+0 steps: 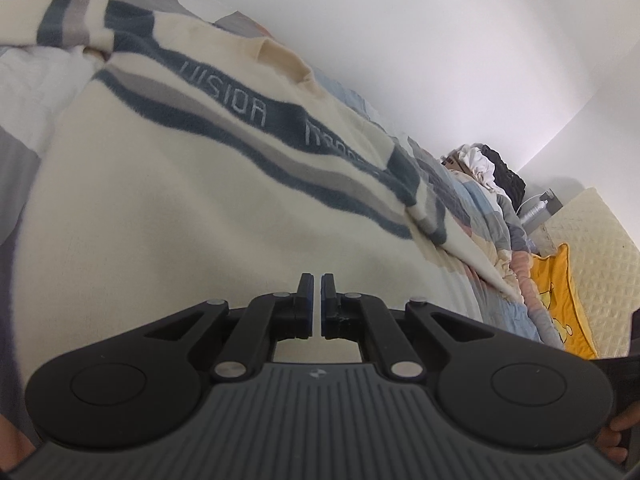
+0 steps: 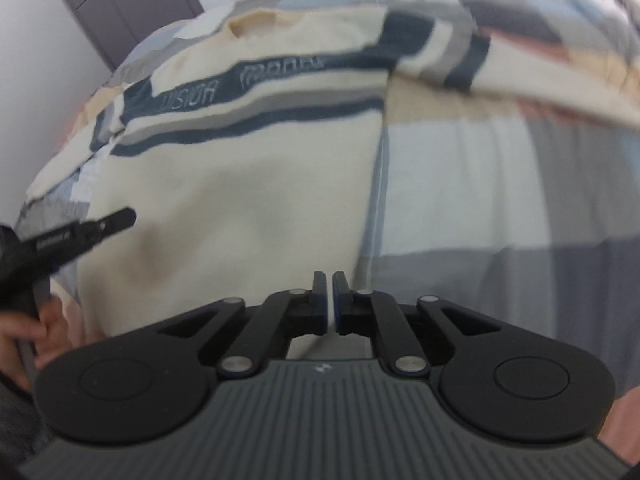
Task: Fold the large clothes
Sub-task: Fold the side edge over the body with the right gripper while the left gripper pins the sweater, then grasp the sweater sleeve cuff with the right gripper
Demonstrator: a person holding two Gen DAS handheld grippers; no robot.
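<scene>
A cream sweater (image 1: 168, 200) with dark blue and grey chest stripes and grey lettering lies spread flat on a bed. It also shows in the right wrist view (image 2: 240, 184), with one sleeve stretched out to the right (image 2: 460, 60). My left gripper (image 1: 316, 280) hovers low over the sweater's lower body; its jaws are almost together with a thin gap and hold nothing. My right gripper (image 2: 330, 278) is near the sweater's right side edge, its jaws closed with nothing between them. The left gripper's black body (image 2: 76, 234) shows at the left of the right wrist view.
A patchwork quilt (image 2: 500, 200) in grey, pale blue and peach covers the bed. A pile of white and black clothes (image 1: 488, 168) lies at the far end. A yellow cushion (image 1: 560, 296) and a cream padded headboard (image 1: 600, 260) are at the right. A grey door (image 2: 120, 4) stands behind.
</scene>
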